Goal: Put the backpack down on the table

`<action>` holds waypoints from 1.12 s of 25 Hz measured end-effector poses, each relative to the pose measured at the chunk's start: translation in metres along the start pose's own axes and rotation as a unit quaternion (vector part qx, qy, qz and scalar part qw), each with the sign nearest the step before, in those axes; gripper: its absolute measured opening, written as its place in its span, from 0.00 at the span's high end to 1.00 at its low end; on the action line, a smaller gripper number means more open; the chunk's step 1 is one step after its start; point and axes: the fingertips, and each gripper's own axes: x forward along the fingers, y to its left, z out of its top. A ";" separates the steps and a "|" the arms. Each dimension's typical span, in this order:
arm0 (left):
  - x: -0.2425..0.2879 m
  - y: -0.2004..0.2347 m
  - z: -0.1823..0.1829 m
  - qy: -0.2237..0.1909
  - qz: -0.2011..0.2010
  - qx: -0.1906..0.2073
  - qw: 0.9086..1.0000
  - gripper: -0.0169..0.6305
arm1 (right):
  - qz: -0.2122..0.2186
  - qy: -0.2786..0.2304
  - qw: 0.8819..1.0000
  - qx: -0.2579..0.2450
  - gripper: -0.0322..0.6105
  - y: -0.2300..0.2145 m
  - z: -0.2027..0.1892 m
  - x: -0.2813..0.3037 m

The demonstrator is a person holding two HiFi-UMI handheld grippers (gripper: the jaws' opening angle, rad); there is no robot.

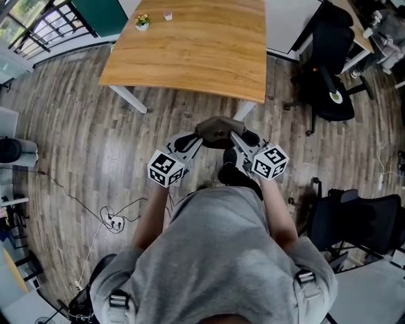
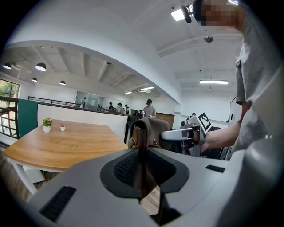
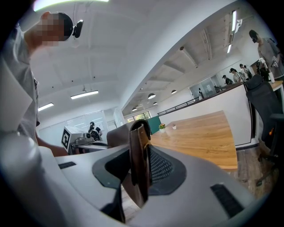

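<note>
Far left of the pale wooden surface (image 1: pixel 190 57): a small potted plant with yellow flowers (image 1: pixel 142 21) and a small pale cup (image 1: pixel 168 16) at the back edge. The near half is bare, likely the drop zone.

The left tongs (image 1: pixel 197 140) are narrowed and clamped on a brown leather strap (image 2: pixel 142 153), which stands edge-on between the pads in the left gripper view. Judged: a side grip so the load hangs level.

In the middle, the brown leather backpack (image 1: pixel 218 131) hangs in the air between both tongs, over the grey wood-plank floor (image 1: pixel 76 139) and just short of the surface's near edge. It is not touching the surface, so the task is not yet done.

The right tongs (image 1: pixel 235 137) are also narrowed and pinch a folded brown strap (image 3: pixel 139 162), mirroring the left. Judged: the two-sided hold stops the bag swinging or tipping.

Far right are black office chairs (image 1: pixel 332 76), well apart from the bag.

Writing: none is readable. No brand shows on the backpack. Each tongs' white cube (image 1: pixel 166 168) carries only black square marker patterns, no text.
</note>
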 end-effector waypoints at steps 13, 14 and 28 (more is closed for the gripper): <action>0.018 0.026 0.004 0.003 0.015 -0.008 1.000 0.86 | 0.019 0.010 1.000 -0.003 0.78 -0.026 0.008 0.028; 0.019 0.030 0.003 0.005 0.016 -0.010 1.000 0.86 | 0.021 0.012 1.000 -0.001 0.78 -0.029 0.008 0.032; 0.075 0.076 0.030 0.011 0.052 -0.021 0.998 0.86 | 0.050 0.031 0.998 0.013 0.78 -0.093 0.040 0.073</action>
